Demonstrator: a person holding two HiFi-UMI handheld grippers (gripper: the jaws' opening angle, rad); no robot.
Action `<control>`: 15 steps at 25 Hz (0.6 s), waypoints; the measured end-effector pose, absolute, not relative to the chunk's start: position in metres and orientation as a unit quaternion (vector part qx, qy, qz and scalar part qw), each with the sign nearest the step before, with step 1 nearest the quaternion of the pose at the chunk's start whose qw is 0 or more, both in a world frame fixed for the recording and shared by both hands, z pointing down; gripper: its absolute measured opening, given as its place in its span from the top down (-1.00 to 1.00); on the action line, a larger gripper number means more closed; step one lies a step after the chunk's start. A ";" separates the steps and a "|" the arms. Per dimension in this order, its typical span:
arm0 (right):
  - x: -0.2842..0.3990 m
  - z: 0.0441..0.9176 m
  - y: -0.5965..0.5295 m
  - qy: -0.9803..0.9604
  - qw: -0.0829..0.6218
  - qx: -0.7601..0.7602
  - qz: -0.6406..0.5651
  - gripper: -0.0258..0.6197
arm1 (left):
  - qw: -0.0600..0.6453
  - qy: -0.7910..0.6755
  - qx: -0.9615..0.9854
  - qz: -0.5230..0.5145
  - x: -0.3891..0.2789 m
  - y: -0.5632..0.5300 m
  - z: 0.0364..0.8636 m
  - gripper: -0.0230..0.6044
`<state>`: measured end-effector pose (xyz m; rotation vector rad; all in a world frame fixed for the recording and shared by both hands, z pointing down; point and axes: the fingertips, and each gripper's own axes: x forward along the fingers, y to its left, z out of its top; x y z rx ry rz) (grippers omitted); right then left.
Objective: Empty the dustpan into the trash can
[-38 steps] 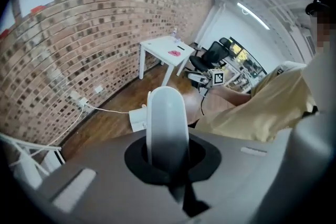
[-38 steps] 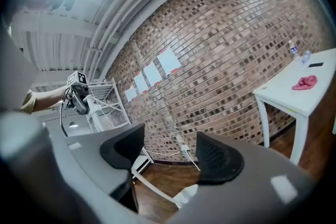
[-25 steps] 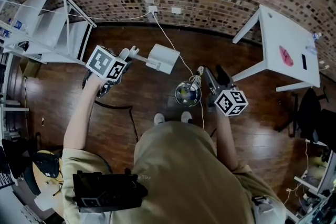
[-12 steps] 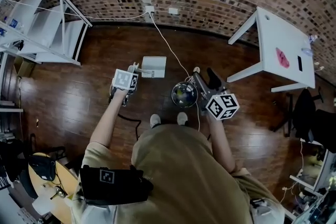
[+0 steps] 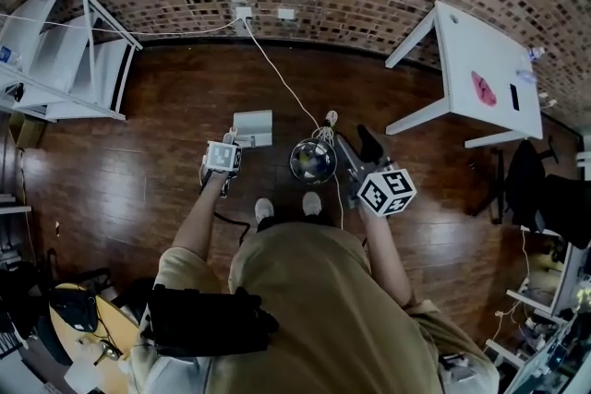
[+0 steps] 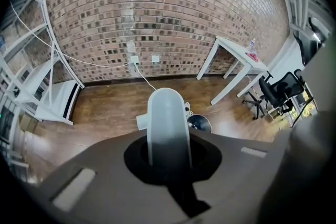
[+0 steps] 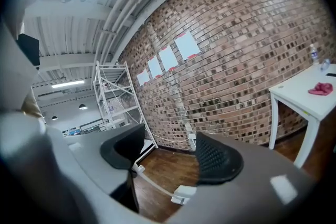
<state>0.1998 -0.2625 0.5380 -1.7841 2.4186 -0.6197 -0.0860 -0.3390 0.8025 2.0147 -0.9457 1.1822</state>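
Room: brick wall, dark wood floor, white table (image 5: 480,92) to one side, shelving (image 5: 69,60) to the other.

Dustpan (image 5: 252,126): white, held low by its handle, long axis running away from the person toward the wall. Whether it touches the floor I cannot tell.

Left gripper (image 5: 229,141): clamped on the dustpan handle.

Trash can (image 5: 313,161): round, shiny, just in front of the person's feet, right of the dustpan and between the two grippers.

Right gripper (image 5: 355,145): jaws a little apart, nothing between them, just beside the can's right side.

Note: the pan likely needs lifting and swinging right over the can's mouth; the left hand has it.
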 end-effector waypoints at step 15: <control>0.207 0.535 -0.261 0.783 0.044 -0.588 -0.198 0.03 | 0.243 -0.349 0.768 0.479 -0.101 -0.306 0.812 0.26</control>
